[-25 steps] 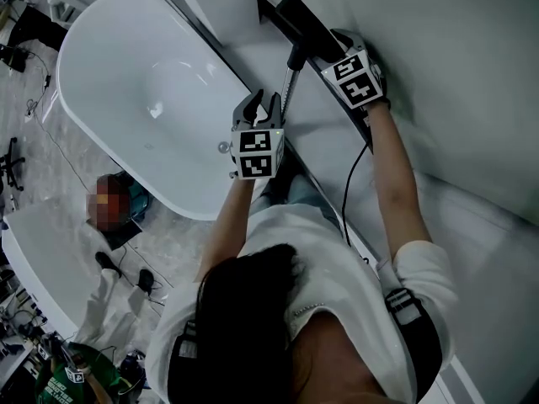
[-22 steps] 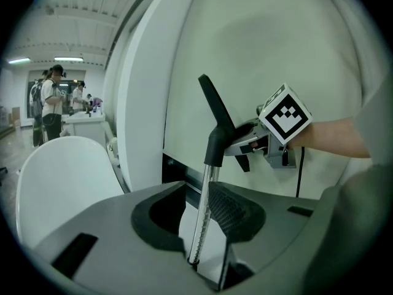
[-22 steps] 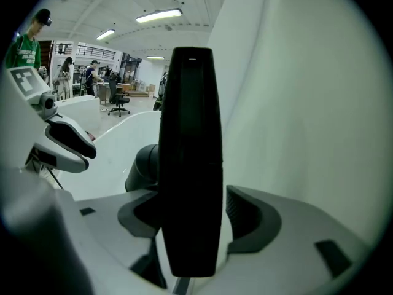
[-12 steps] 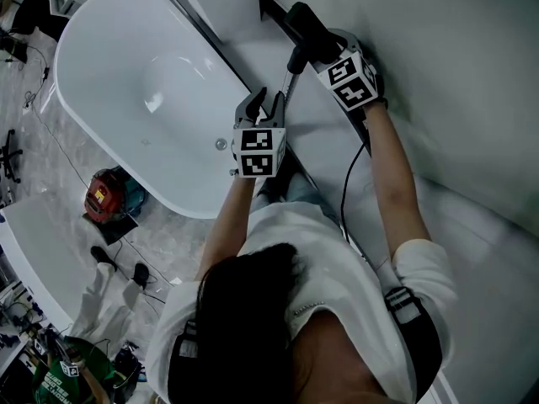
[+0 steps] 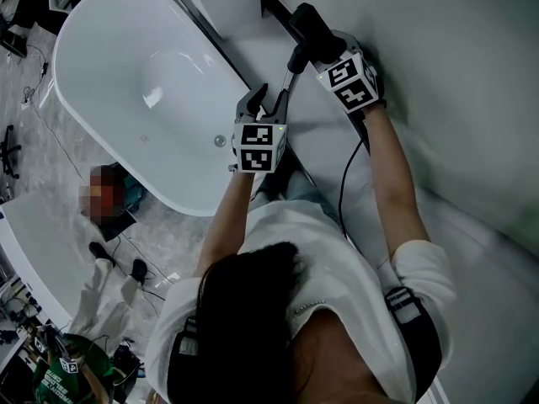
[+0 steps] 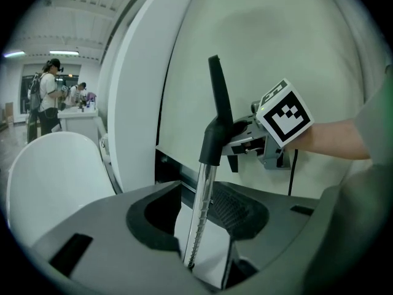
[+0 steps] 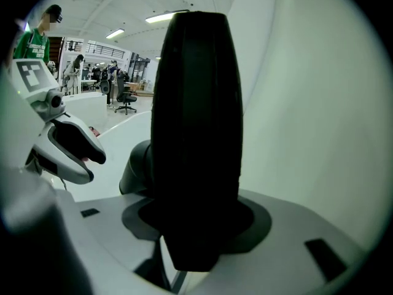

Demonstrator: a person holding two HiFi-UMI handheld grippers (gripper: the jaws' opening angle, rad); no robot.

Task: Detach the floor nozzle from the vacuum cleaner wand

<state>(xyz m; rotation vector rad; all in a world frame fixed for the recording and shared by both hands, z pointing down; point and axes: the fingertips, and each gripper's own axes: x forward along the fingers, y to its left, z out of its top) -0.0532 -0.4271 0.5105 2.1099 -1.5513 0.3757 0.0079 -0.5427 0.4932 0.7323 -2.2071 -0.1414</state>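
Closing right hand-held gripper (image 5: 322, 55) onto floor nozzle (image 5: 307, 25), still seated atop wand (image 5: 289, 81) beside bathtub (image 5: 101, 40); easing left hand-held gripper (image 5: 263, 99) open, wand loose between jaws. Probably readying pull-off: 2 parts not yet separating.

Arms outstretched; left gripper (image 5: 264, 101) just opened its fingers round wand (image 6: 202, 195), right gripper (image 5: 325, 57) closing on nozzle (image 7: 196, 134).

Left gripper (image 5: 264, 98) has just been opening around the wand (image 5: 288, 86), right gripper (image 5: 322, 51) closing on the floor nozzle (image 5: 306, 23).
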